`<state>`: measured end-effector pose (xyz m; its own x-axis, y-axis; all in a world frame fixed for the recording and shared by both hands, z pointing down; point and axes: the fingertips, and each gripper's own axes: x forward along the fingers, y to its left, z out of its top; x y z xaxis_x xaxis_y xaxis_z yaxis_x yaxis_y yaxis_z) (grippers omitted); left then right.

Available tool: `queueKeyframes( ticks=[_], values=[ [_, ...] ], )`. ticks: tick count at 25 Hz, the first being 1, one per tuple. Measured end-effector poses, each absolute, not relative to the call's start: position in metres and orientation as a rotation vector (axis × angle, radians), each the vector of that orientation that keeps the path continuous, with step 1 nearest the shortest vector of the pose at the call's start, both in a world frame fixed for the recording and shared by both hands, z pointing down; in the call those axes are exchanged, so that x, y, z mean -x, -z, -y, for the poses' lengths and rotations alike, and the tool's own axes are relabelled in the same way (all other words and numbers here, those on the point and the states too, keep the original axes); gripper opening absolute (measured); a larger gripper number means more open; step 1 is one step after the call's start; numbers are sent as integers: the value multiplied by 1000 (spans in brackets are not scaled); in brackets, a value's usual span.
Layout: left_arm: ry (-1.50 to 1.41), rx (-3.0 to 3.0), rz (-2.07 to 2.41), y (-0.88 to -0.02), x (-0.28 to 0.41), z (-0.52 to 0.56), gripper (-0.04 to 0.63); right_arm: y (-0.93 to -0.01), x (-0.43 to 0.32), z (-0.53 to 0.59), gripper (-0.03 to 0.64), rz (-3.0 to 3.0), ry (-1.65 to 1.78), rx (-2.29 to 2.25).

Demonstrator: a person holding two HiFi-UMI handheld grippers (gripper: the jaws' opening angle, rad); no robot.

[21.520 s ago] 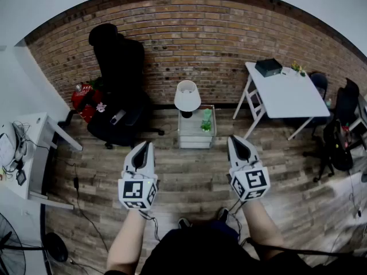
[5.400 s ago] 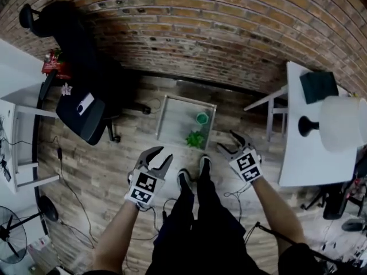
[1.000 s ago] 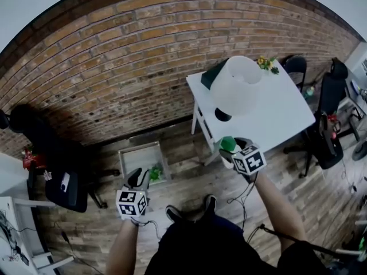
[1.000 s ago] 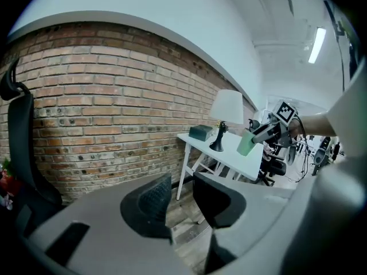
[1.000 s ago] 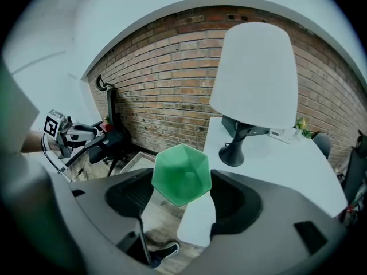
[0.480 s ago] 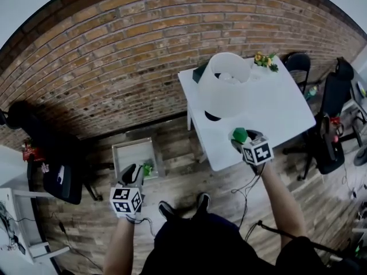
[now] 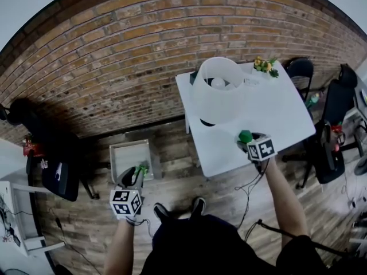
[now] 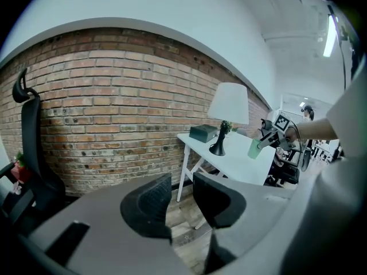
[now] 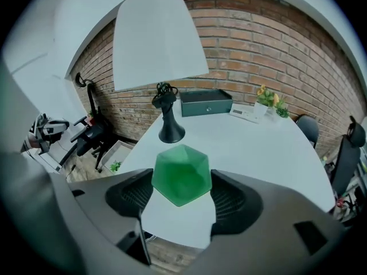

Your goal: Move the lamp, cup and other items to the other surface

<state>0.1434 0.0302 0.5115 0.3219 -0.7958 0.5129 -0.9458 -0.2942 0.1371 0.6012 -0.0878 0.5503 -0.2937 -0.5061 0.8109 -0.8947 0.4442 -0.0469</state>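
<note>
Gripping the cup (image 9: 181, 173) firmly in our right gripper (image 9: 181, 195), we should set it upright on the counter (image 9: 269, 148), clear of the lamp (image 9: 157, 39); our left gripper (image 8: 182, 188) has its jaws slightly apart, empty.

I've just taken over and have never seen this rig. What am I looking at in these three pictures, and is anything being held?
There is no robot here: a person carries a two-jaw gripper in each hand. The head view looks down from a camera on the person's head. The other two views ride on the grippers and look along their jaws. The right gripper is closed on a green cup, held above the white table near its front edge. On that table stand a lamp, a black box and some small flowers. The left gripper has its jaws a little apart with nothing between them. On the floor is a low table with a small plant.
</note>
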Motion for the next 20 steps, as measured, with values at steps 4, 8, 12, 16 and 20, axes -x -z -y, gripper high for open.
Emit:
queueKeyframes(
  ticks=[4, 8, 12, 16, 20],
  values=[
    [-496, -2171, 1546, -512, -152, -29, 115, -564, -616, 91, 316, 1922, -751, -1147],
    [-509, -2161, 1548, -516, -156, -31, 115, -580, -618, 86, 318, 1904, -799, -1085],
    [-523, -2143, 1548, -521, -158, -34, 115, -586, -617, 86, 319, 1913, -788, -1089],
    [-524, -2138, 1552, -523, -159, -37, 115, -585, -614, 89, 322, 1930, -756, -1102],
    [-524, -2128, 1559, -523, -158, -42, 115, -565, -611, 96, 384, 1982, -674, -1177]
  ],
)
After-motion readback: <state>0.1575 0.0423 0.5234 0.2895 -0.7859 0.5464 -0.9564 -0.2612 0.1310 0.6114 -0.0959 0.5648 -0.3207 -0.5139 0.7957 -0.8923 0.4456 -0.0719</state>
